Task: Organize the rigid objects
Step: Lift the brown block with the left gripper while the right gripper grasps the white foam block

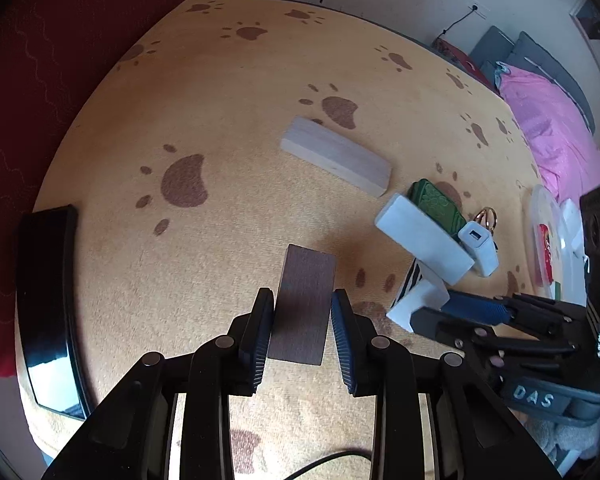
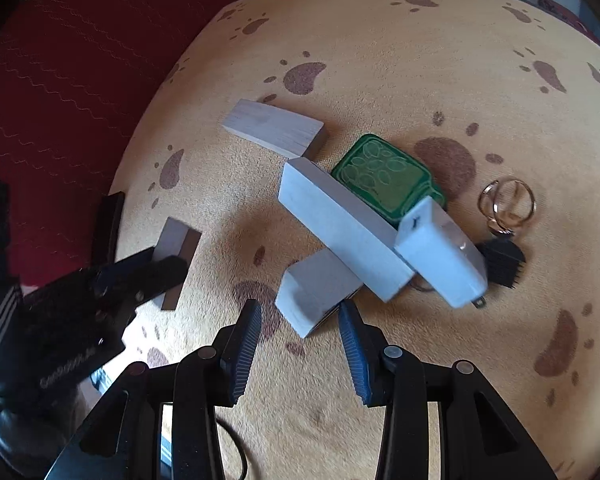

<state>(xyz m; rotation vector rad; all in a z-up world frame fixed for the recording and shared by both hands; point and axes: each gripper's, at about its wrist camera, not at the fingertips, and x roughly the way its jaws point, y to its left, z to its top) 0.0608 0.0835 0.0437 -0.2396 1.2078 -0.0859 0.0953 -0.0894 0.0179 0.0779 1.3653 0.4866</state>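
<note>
1. Ribbed blue pads of the left gripper (image 1: 302,320), nearest the lens, are clamped on the long sides of a dark wooden block (image 1: 304,304), which stands tilted above the paw-print cloth (image 1: 220,92); a black tray (image 1: 48,312) waits at the cloth's left edge.

2. Judged from the grip, the block sits squarely between the pads, so a level carry and a low release should keep it from toppling.

3. Centre frame, a pale wooden block (image 1: 336,156) lies flat and alone, well apart from the pile.

4. To the right, the right gripper (image 2: 298,334) hovers with jaws apart on either side of a small white block (image 2: 316,296), not touching it.

5. That block is wedged under a long white bar (image 2: 340,224), which leans against a green case (image 2: 384,178) and a white charger (image 2: 440,256); pulling it out may well shift the stack, so a slow, straight draw looks wisest.

6. Far right, a key ring (image 2: 508,200) lies just beside the pile.
</note>
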